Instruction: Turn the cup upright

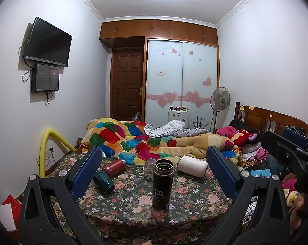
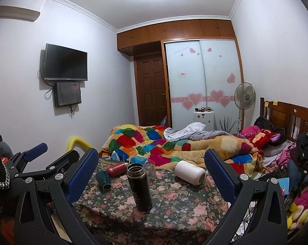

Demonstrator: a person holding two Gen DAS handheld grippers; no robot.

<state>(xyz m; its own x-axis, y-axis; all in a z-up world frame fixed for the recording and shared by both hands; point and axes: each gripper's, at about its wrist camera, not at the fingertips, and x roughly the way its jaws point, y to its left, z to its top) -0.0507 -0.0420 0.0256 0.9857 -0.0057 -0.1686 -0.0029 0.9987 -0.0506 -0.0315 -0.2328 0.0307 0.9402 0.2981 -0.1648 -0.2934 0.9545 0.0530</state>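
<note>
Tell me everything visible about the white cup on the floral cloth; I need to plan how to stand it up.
The white cup is a smooth, matte-looking cylinder with rounded edges, lying on its side on the floral cloth. Its narrower neck end points left and away, toward the patchwork blanket; the broad rounded end faces right and nearer. Whether a lid is fitted cannot be told. It lies right of the upright black flask, apart from it. Neither claw touches it.
</note>
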